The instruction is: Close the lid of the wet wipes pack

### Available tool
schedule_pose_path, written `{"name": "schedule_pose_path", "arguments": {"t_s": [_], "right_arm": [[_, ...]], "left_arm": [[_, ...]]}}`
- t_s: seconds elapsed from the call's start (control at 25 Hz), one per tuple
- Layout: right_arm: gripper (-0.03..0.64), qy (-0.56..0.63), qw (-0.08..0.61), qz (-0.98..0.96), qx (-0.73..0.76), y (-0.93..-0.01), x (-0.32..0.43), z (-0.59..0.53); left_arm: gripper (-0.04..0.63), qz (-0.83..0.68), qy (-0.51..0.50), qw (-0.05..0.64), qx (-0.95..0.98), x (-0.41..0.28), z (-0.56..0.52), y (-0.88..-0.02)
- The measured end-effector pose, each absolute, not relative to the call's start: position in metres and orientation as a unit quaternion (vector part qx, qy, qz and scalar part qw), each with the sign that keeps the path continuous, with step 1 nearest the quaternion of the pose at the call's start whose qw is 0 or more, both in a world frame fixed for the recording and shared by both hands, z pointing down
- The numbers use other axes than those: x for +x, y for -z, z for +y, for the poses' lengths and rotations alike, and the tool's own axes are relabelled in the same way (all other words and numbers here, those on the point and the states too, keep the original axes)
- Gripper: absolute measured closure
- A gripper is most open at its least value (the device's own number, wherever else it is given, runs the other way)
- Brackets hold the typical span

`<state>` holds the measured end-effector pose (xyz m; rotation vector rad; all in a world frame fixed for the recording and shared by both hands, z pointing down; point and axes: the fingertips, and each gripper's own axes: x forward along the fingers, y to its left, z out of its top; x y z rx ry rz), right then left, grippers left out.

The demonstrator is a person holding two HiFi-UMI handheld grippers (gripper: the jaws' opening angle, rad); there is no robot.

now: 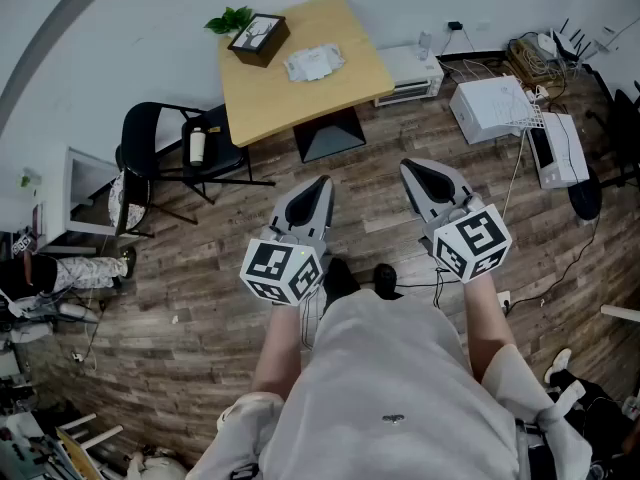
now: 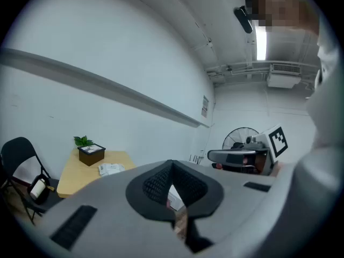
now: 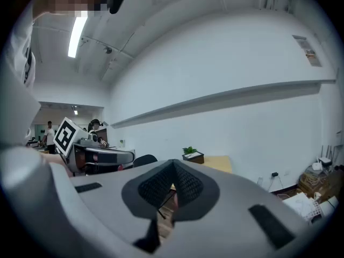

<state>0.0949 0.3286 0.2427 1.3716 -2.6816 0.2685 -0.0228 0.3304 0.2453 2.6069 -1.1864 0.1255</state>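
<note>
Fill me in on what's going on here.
A person stands back from a small wooden table, holding a gripper in each hand. The left gripper and the right gripper are both shut and empty, held out in front, well short of the table. The wet wipes pack lies on the tabletop near a brown box and a plant, untouched. The pack shows too small to tell whether its lid is open.

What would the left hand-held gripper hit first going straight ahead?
Nothing near: it aims just right of the table, so probably the floor before the white unit; depth unclear.
</note>
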Motion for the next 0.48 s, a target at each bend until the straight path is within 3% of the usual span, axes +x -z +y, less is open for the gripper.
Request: {"name": "schedule_pose_path", "arguments": {"t_s": [0.48], "right_arm": [[0.620, -0.086, 0.054, -0.890, 0.444, -0.242, 0.097, 0.335]], "left_arm": [[0.589, -0.417, -0.042, 0.142, 0.897, -0.017, 0.344, -0.242]]}}
